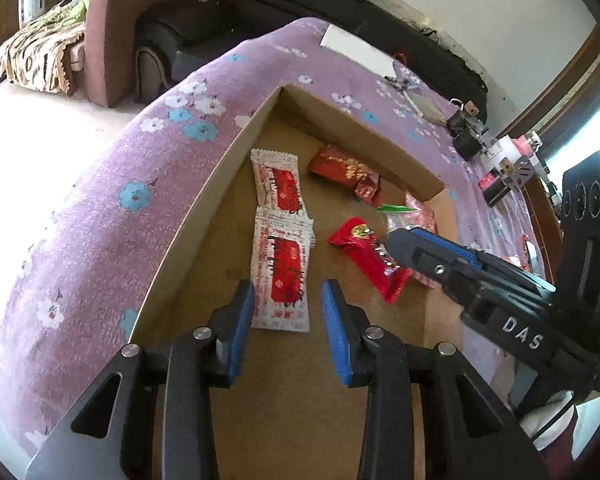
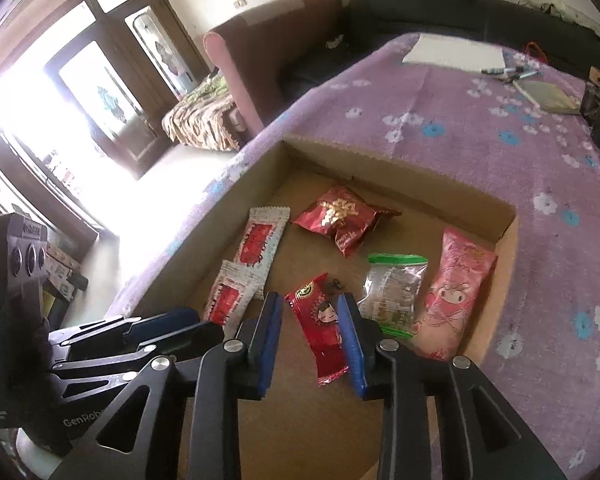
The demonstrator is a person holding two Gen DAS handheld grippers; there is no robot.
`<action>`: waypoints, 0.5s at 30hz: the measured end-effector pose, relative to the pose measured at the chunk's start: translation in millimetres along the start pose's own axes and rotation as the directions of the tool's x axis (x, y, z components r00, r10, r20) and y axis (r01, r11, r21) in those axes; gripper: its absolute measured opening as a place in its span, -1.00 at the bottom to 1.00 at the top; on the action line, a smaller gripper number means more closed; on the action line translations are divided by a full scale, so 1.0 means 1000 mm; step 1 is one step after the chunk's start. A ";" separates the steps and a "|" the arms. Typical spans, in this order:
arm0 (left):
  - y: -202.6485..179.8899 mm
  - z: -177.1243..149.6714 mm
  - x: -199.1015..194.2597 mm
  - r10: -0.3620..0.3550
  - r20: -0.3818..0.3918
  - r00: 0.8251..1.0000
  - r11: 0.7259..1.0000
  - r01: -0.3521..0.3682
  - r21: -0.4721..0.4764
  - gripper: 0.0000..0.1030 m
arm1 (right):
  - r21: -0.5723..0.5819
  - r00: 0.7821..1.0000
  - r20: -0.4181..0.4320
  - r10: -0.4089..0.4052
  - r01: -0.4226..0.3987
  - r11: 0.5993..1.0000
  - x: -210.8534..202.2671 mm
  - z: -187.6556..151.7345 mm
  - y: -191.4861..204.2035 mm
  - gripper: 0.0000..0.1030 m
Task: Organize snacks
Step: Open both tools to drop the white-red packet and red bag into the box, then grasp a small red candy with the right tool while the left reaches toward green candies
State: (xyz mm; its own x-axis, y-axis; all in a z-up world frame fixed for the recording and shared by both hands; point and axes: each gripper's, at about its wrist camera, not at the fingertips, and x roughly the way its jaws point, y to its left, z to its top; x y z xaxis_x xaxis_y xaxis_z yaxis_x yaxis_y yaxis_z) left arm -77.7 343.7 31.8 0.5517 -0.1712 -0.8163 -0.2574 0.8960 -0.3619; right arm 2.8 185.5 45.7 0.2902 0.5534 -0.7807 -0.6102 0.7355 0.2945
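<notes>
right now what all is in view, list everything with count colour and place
cardboard box: 1, brown, on the bedspread
white-and-red sachets: 2, left side of box, overlapping
dark red bag: 1, back of box
red bar wrapper: 1, box middle
clear green-topped pouch: 1, right of the bar
pink packet: 1, by right wall
bedspread: 1, purple floral
white paper: 1, far end
left gripper: open, over near sachet
right gripper: open, astride red bar wrapper
</notes>
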 end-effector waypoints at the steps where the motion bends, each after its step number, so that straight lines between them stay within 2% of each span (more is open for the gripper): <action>1: -0.002 -0.001 -0.004 -0.003 0.010 1.000 1.000 0.003 0.002 -0.36 | 0.000 1.000 0.018 0.002 -0.002 1.000 -0.008 -0.001 -0.001 -0.39; 5: -0.013 -0.010 -0.021 -0.013 0.049 0.999 1.000 0.012 0.011 -0.36 | 0.008 0.997 0.075 0.009 -0.010 1.000 -0.040 -0.009 -0.006 -0.34; 6: -0.015 -0.012 -0.024 -0.014 0.053 0.998 1.000 0.014 0.012 -0.28 | 0.009 0.996 0.090 0.008 -0.009 1.000 -0.048 -0.013 -0.009 -0.34; 7: -0.019 -0.016 -0.028 -0.016 0.058 0.998 1.000 0.015 0.014 -0.12 | 0.012 0.995 0.103 0.007 -0.008 1.000 -0.056 -0.016 -0.011 -0.34; 9: -0.030 -0.023 -0.035 -0.017 0.072 0.997 1.000 0.015 0.024 0.00 | 0.026 0.991 0.132 0.003 -0.006 1.000 -0.073 -0.024 -0.019 -0.33; 15: -0.071 -0.050 -0.061 -0.089 0.112 0.990 0.993 0.080 0.083 0.03 | 0.133 0.974 0.227 -0.024 -0.006 0.991 -0.133 -0.058 -0.071 -0.32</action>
State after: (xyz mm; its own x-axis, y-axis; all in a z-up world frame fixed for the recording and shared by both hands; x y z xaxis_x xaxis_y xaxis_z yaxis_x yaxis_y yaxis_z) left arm -132.7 270.2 85.3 0.6579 -0.2032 -0.7251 -0.1456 0.9104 -0.3872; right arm -35.3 37.2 96.3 0.4646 0.6095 -0.6424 -0.5086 0.7775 0.3698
